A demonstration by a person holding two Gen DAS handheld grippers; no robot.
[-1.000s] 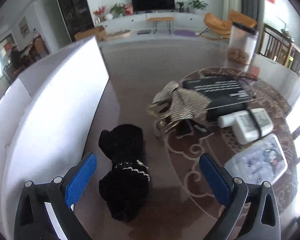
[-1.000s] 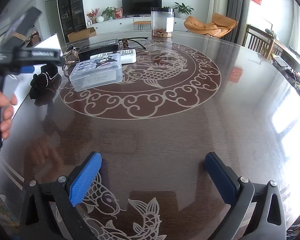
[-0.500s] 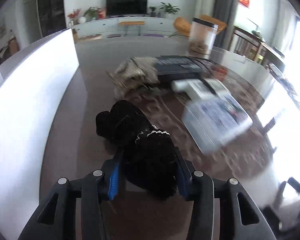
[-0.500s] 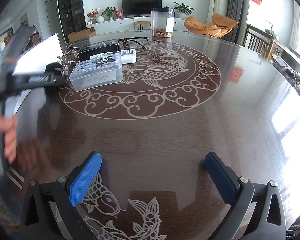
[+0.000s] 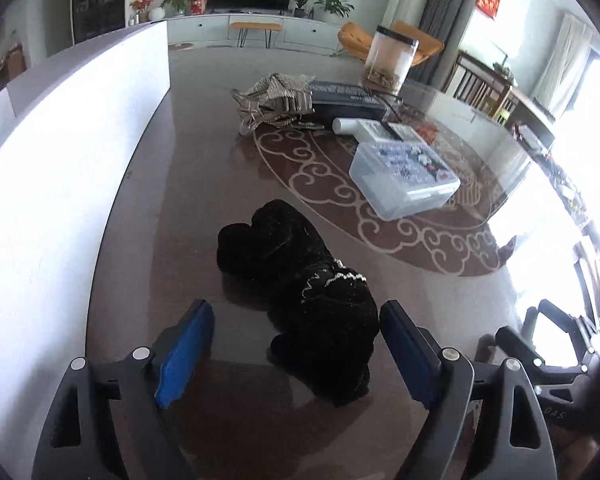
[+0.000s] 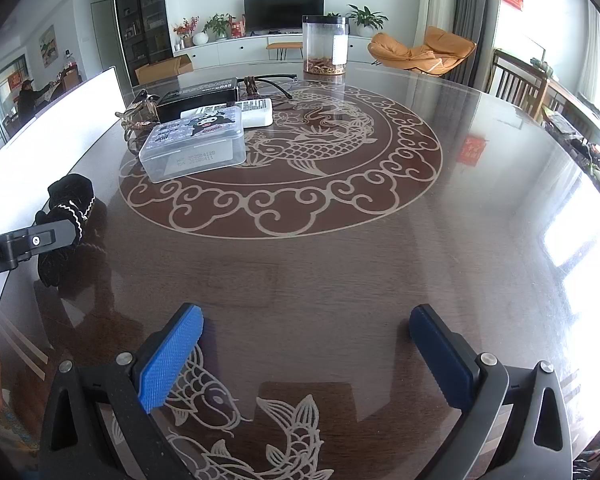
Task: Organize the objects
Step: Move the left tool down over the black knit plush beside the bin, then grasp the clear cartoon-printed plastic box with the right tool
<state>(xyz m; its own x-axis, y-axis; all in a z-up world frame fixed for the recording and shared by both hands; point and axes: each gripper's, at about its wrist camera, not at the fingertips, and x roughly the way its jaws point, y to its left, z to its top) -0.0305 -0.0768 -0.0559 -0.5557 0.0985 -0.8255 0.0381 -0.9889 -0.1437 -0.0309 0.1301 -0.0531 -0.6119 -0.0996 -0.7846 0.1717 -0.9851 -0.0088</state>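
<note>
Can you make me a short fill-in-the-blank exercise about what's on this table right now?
1. The soft bundle lying between the left gripper's opening jaws is ____ in colour.
2. The clear plastic box has a ____ character printed on its lid.
3. The tall clear jar stands at the ____ edge of the table.
4. The right gripper has ____ between its jaws.

Missing words: black; cartoon; far; nothing

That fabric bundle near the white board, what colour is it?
The fabric bundle is black with a thin white wavy trim, clearest in the left wrist view.
</note>
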